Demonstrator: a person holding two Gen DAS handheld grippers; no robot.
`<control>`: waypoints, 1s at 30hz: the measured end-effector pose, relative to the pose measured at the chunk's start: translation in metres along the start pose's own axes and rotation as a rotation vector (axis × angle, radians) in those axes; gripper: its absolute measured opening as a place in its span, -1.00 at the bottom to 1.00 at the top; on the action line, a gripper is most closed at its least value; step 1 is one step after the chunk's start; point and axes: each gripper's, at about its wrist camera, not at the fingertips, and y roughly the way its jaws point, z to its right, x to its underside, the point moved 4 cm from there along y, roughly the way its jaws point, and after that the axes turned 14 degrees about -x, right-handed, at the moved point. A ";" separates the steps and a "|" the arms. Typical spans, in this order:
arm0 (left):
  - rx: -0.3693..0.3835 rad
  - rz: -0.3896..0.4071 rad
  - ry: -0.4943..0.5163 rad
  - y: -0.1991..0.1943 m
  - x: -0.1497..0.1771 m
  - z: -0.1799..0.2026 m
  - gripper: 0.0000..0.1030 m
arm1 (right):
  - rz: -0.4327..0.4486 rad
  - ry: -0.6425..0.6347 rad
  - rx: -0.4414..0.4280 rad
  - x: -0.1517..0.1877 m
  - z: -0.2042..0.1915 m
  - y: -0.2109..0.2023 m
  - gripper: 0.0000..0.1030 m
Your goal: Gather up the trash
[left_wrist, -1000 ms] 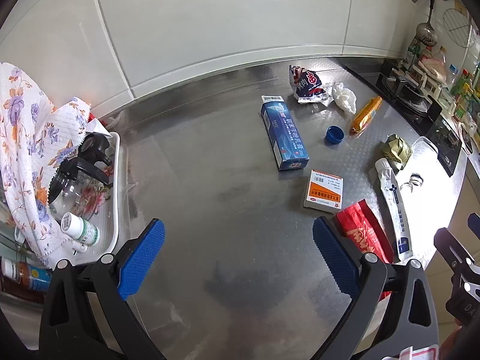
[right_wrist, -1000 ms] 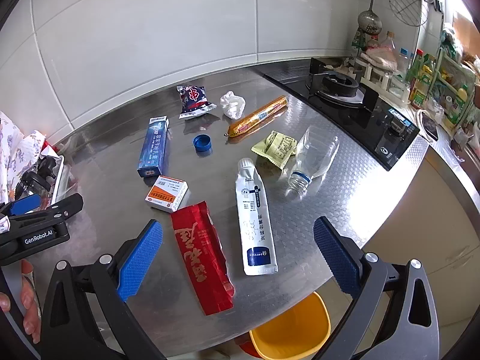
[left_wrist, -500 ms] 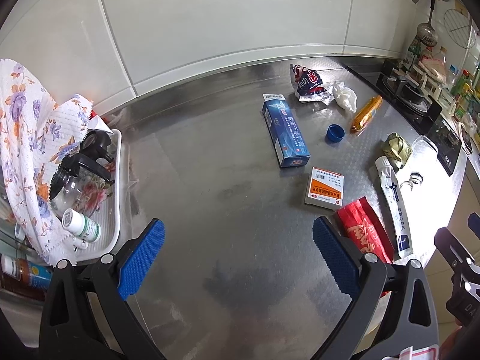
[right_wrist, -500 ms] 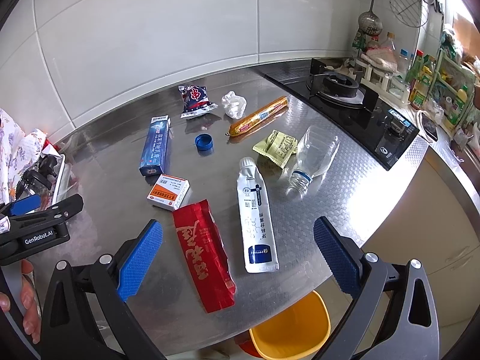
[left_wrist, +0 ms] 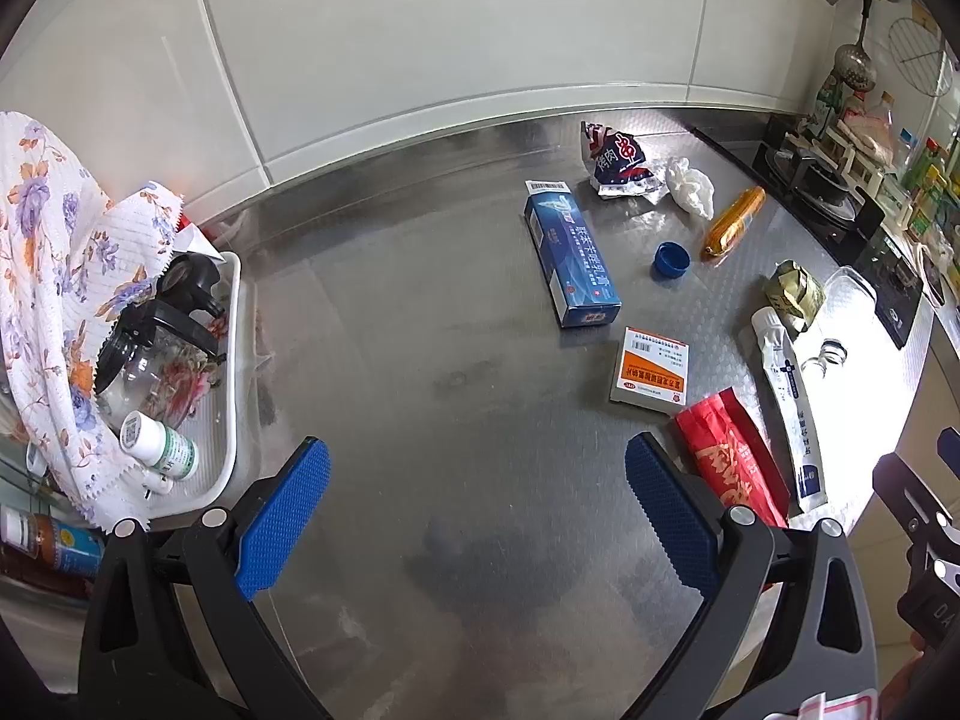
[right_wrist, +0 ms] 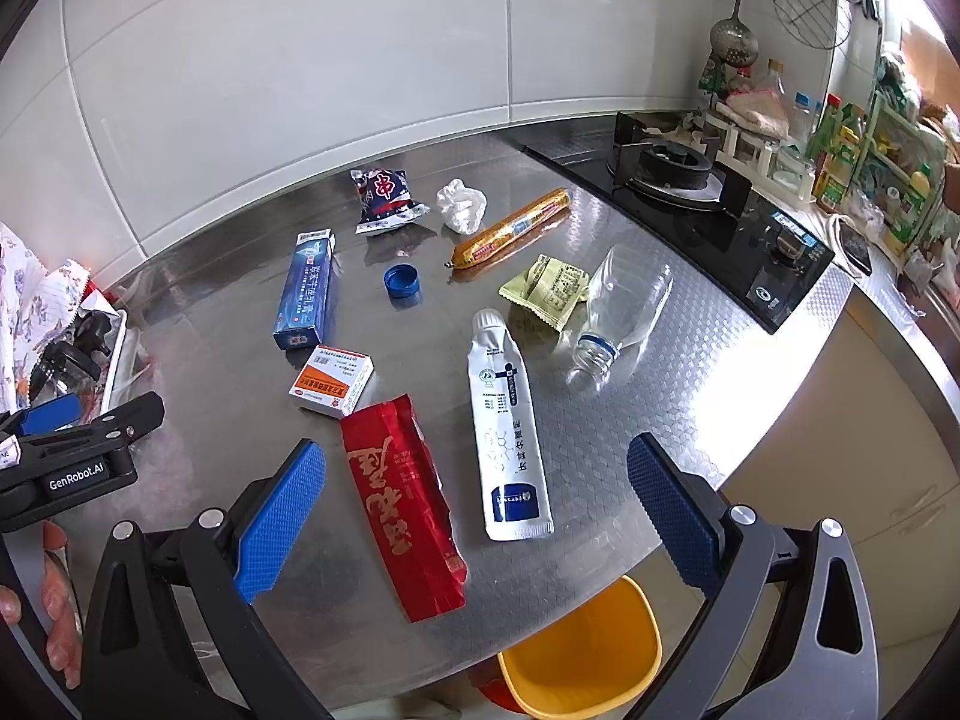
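Note:
Trash lies scattered on the steel counter (right_wrist: 672, 420): a red wrapper (right_wrist: 405, 504) (left_wrist: 732, 465), a white tube (right_wrist: 510, 426) (left_wrist: 789, 408), an orange-white box (right_wrist: 333, 380) (left_wrist: 651, 371), a blue carton (right_wrist: 306, 291) (left_wrist: 573, 258), a blue cap (right_wrist: 401, 280) (left_wrist: 672, 260), a clear bottle (right_wrist: 624, 312), a yellow packet (right_wrist: 549, 288), a sausage stick (right_wrist: 510, 228), crumpled white plastic (right_wrist: 461, 205) and a dark snack bag (right_wrist: 384, 195). My right gripper (right_wrist: 477, 522) hangs open just above the red wrapper and the tube. My left gripper (left_wrist: 477, 522) is open over bare steel.
A yellow bin (right_wrist: 585, 651) sits below the counter's front edge. A black gas hob (right_wrist: 690, 192) and a shelf of bottles (right_wrist: 864, 156) stand at the right. A white tray (left_wrist: 222, 420) with a jar, a pill bottle and a floral cloth (left_wrist: 48, 276) is at the left.
Both views have drifted slightly: the trash sits a little further right in each frame. Both grippers stay open and nothing has been picked up.

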 end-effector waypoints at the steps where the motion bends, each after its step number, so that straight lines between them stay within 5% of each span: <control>1: 0.001 -0.001 0.000 0.001 0.000 0.000 0.90 | 0.000 0.000 0.000 0.000 0.000 0.000 0.94; 30: 0.003 -0.017 0.000 0.009 0.000 0.000 0.90 | -0.007 0.013 0.003 -0.002 0.004 0.004 0.94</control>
